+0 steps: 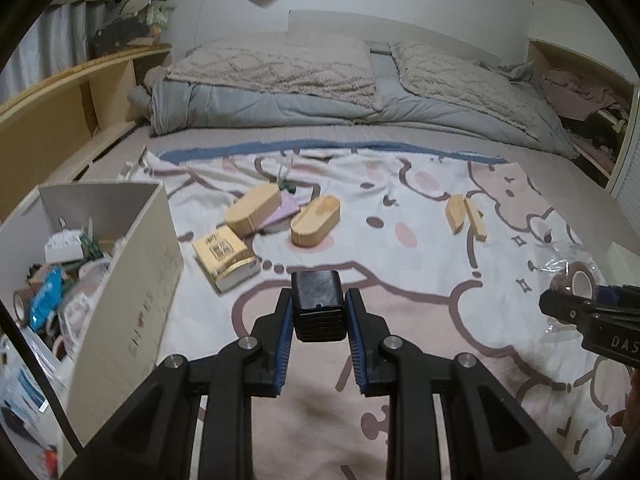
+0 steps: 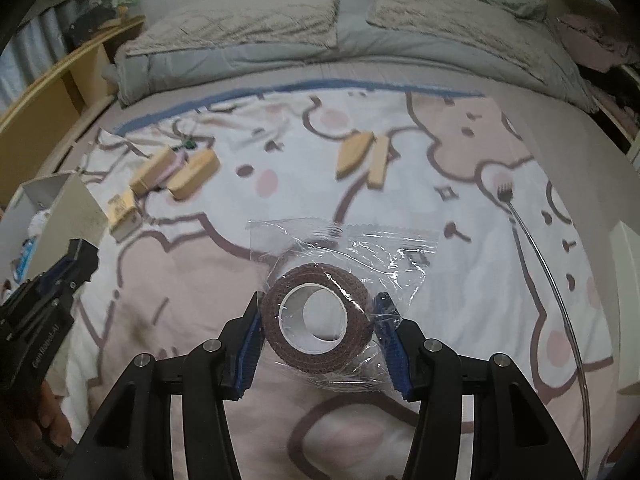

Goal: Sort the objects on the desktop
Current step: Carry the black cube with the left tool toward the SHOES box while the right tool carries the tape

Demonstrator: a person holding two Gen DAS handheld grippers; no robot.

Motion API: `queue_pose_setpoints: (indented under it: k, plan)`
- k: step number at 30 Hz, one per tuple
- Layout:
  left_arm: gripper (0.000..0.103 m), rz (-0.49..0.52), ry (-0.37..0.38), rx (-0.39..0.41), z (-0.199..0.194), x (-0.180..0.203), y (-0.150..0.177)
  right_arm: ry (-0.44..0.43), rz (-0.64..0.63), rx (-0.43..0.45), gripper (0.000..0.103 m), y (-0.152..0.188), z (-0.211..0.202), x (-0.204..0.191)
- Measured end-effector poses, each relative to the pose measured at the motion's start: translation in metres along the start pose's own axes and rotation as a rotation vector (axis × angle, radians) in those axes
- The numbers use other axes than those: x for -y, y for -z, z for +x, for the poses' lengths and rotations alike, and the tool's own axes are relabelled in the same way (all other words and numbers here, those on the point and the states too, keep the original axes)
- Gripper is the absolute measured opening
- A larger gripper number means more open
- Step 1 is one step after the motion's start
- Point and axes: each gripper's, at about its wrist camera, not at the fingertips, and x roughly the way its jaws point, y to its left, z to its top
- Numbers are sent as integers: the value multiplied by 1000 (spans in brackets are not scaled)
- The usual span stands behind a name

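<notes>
The right gripper (image 2: 320,328) holds a brown tape roll (image 2: 316,316) inside a clear plastic bag (image 2: 384,252); both blue pads press on the roll's sides. Below it lies a blanket (image 2: 400,184) with a cartoon print. Far ahead and to the left are wooden blocks (image 2: 192,176). To the left is the left gripper (image 2: 76,264), beside a white box (image 2: 76,208). A metal fork (image 2: 505,196) lies ahead to the right.

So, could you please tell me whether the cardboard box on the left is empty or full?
Nearly full: the cardboard box holds tape rolls and packets piled close to its rim.
</notes>
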Motion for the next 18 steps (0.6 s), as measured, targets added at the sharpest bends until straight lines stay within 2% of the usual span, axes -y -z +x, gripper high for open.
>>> queue_pose_setpoints:
  k: [7, 10, 18]
  plan:
    - [25, -6, -5, 51, -24, -8, -22, -23, -33, 79, 54, -15, -22, -19]
    - [25, -10, -31, 51, -33, -14, -32, -34, -53, 111, 54, -21, -33, -27]
    - [25, -14, -72, 124, -71, -48, -61, -97, -90, 186, 54, -35, -62, -48]
